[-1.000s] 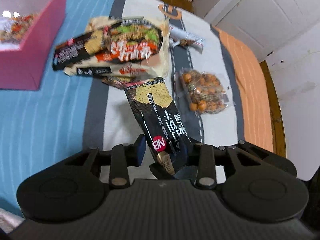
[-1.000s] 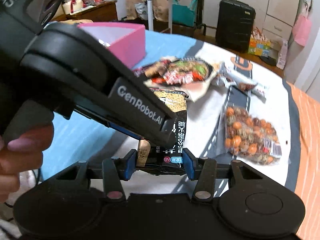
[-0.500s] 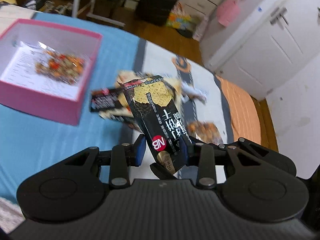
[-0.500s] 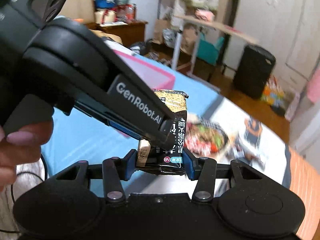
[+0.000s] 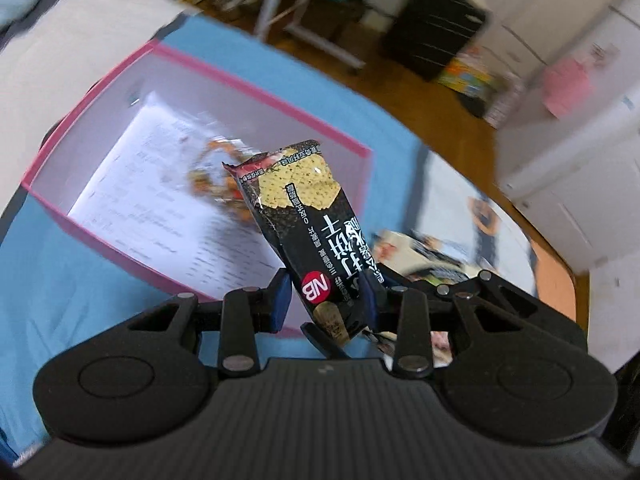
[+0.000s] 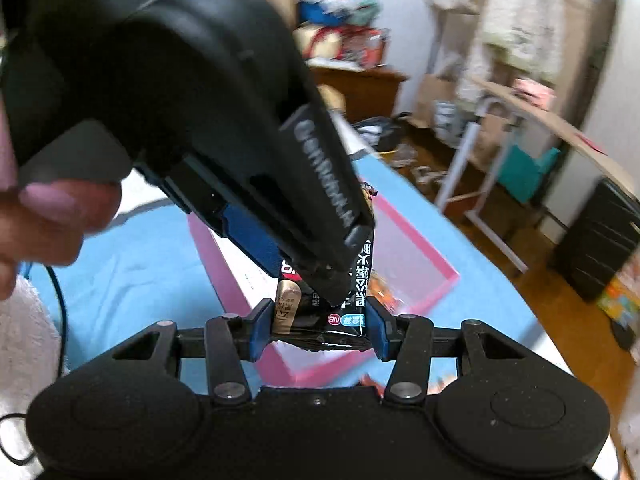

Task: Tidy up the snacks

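The left tool (image 5: 325, 300) pinches the lower end of a black cracker packet (image 5: 306, 224), which stands up and leans a little to the left between its two blue pads. In the right wrist view the same packet (image 6: 356, 276) is also pinched at its bottom edge by the right tool (image 6: 318, 326), whose pads press on the two sides of it. So both tools hold one packet, and the black body of the left tool crosses the right wrist view from the upper left, with fingers of the person's hand (image 6: 48, 220) on its handle.

Just ahead of the left tool and below the packet is the open pink box (image 5: 256, 92). Inside it lies a white printed sheet (image 5: 160, 200) and a blurred bag of mixed snacks (image 5: 218, 176), partly hidden behind the packet. The box stands on a blue striped cloth (image 5: 72, 288). To the right of the left tool, more snack packets (image 5: 416, 256) lie on the cloth, too blurred to read. Far ahead stands a black suitcase (image 5: 436, 28) on the wooden floor.
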The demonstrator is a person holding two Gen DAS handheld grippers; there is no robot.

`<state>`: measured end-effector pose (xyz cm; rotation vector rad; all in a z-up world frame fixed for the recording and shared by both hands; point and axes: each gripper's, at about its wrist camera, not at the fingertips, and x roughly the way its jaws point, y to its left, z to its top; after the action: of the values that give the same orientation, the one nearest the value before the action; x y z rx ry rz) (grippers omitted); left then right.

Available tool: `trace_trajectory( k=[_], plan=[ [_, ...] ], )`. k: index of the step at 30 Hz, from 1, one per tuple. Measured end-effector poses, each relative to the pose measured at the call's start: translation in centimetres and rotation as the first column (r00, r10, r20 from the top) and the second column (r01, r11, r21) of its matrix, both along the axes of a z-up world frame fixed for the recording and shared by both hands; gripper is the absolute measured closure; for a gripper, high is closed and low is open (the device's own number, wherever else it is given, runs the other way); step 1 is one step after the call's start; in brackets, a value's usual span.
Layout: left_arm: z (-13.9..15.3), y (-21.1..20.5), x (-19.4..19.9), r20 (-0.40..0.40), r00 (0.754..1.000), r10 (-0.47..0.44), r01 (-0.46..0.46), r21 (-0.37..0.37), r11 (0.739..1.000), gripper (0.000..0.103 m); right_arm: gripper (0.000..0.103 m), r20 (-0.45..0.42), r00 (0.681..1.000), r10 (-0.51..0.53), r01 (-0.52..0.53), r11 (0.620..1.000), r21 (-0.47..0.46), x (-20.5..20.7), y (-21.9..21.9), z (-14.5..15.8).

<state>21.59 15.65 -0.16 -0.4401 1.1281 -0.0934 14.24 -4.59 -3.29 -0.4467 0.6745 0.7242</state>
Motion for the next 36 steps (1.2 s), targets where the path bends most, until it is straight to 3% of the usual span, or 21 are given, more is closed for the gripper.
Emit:
trace_trajectory(
  k=[3,9,14,17,18,28,32,36],
  plan=[
    [-2.0,1.8,2.4,-0.067,0.997,0.037,-0.038,-0.015,0.999,0.069,0.05,0.014,0.999,0.048,-0.047,0.998,-0.052,2.4,1.9,-1.5],
    [-5.6,3.5,4.7,-0.169,0.981,0.09,-0.098,-0.036,0.995,0.069,0.05,-0.105,0.986,0.132,-0.14,0.987,-0.078,6.6,3.9,-3.4],
    [-8.1,3.9,5.3,-0.263,0.958,0.111,-0.14,-0.093,0.986,0.066,0.05,-0.254,0.954,0.16,-0.187,0.979,-0.085,9.4,4.0,-4.2],
    [-8.5,3.9,5.4,-0.258,0.958,0.128,-0.152,-0.073,0.986,0.05,0.045,-0.24,0.958,0.158,-0.184,0.979,-0.086,9.8,3.9,-4.1],
    [-8.3,3.9,5.4,-0.248,0.959,0.138,-0.155,-0.049,0.987,0.042,0.044,-0.225,0.963,0.15,-0.175,0.98,-0.093,9.6,3.8,-4.0],
    [-2.7,2.3,1.3,-0.009,1.0,-0.027,0.027,0.045,0.999,0.04,0.039,-0.119,0.992,0.05,-0.047,0.999,0.021,4.0,-2.0,-0.1],
    [0.6,-0.1,-1.8,0.1,0.982,-0.159,0.149,0.107,0.983,0.037,0.038,-0.081,0.996,-0.028,0.032,0.998,0.057,0.8,-6.0,1.6],
    [3.0,-2.8,-4.6,0.189,0.945,-0.268,0.244,0.143,0.959,0.032,0.035,-0.049,0.991,-0.123,0.128,0.987,0.097,-1.6,-10.3,2.7]
  ],
)
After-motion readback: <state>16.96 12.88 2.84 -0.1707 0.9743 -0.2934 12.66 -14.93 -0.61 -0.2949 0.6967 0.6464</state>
